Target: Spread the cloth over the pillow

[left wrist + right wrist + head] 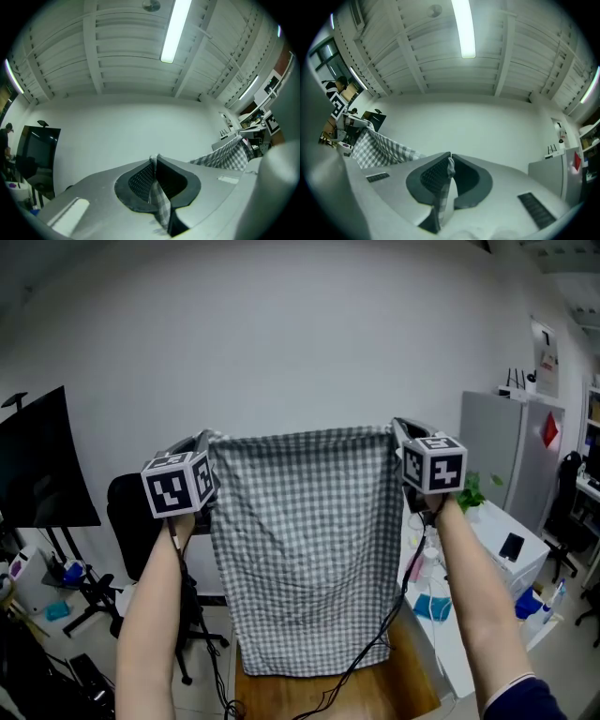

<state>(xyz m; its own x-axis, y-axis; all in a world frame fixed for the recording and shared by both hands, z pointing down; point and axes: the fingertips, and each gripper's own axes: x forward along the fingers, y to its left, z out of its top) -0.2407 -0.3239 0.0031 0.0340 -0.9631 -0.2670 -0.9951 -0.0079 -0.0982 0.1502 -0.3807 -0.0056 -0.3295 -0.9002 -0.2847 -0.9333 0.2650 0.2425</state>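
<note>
STEP: spread, cloth (305, 540) hanging flat at 12 o'clock | GRIP: left gripper (154, 161) at 10 o'clock and right gripper (449, 159) at 2 o'clock each pinch a top corner | PILLOW: not in view | ADVICE: hold your hands level and apart, and lay the bottom hem down first.

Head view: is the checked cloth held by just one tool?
No, the left tool and the right tool each clamp a top corner of the cloth, which hangs spread between them.
</note>
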